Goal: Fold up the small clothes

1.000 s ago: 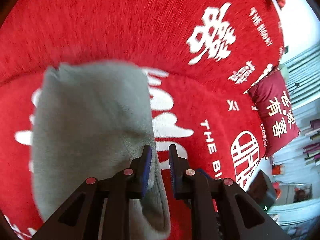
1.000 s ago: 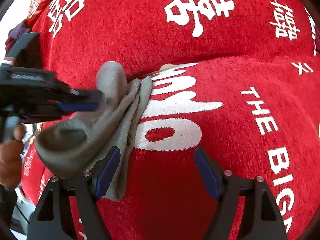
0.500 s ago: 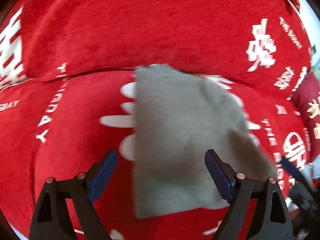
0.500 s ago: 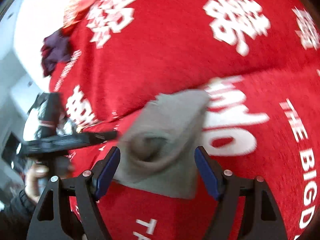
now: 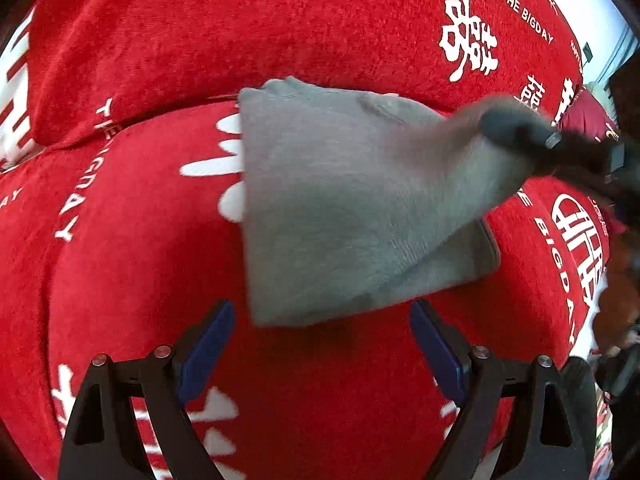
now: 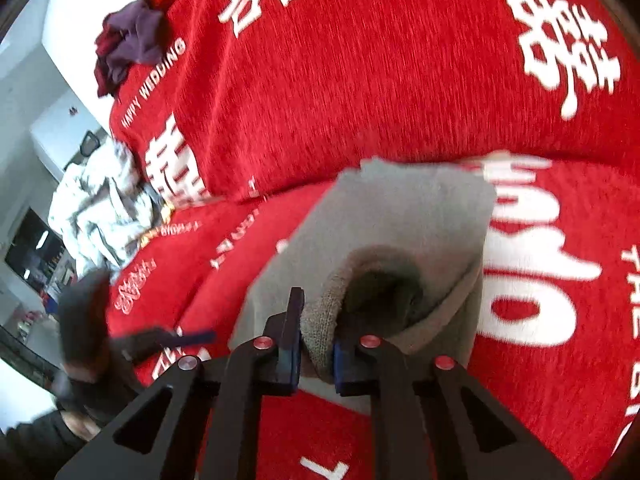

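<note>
R tool [image 6: 316, 346] just clamped fuzzy grey knit garment [image 5: 352, 208]; L tool [image 5: 322, 344] wide, empty.

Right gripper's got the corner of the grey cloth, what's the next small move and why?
Probably carry the right gripper across to fold the grey cloth over itself. Its jaws have just closed on a lifted edge; the left gripper is open, holding nothing.
</note>
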Demonstrator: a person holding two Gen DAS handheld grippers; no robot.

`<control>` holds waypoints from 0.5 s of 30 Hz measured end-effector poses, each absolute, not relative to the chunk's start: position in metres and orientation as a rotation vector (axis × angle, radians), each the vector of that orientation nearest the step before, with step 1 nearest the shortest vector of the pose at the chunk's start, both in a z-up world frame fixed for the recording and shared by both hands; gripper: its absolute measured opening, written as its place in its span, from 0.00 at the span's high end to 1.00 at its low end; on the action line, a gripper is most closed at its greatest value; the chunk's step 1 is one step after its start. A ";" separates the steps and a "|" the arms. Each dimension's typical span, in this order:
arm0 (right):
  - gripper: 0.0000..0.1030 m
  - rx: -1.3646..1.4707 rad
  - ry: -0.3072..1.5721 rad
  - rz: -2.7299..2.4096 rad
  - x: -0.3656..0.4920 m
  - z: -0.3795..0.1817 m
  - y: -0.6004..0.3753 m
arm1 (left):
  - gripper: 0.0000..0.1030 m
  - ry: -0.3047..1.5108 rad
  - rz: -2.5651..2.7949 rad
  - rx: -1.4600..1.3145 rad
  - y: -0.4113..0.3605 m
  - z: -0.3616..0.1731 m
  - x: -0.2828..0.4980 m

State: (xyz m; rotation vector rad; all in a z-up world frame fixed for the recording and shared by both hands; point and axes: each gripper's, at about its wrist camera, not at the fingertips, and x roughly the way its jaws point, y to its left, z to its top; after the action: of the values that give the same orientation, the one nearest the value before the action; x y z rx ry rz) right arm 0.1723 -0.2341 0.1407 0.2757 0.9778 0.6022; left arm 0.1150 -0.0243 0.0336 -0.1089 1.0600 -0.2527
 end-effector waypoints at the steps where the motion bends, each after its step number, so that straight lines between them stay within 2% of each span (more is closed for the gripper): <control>1: 0.88 0.278 0.967 0.605 0.172 0.146 -0.235 | 0.13 1.055 -0.249 -0.115 -0.028 0.033 0.121; 10: 0.91 0.260 0.951 0.587 0.170 0.160 -0.237 | 0.13 1.024 -0.069 -0.314 0.005 0.026 0.140; 15: 0.92 0.266 1.027 0.522 0.158 0.122 -0.252 | 0.13 1.070 0.014 -0.335 0.019 0.010 0.122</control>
State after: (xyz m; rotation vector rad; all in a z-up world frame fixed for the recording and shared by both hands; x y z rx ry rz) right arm 0.1584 -0.2516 0.1221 0.2664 1.0268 0.5216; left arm 0.1221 0.0188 0.0096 -0.3352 1.0700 0.0145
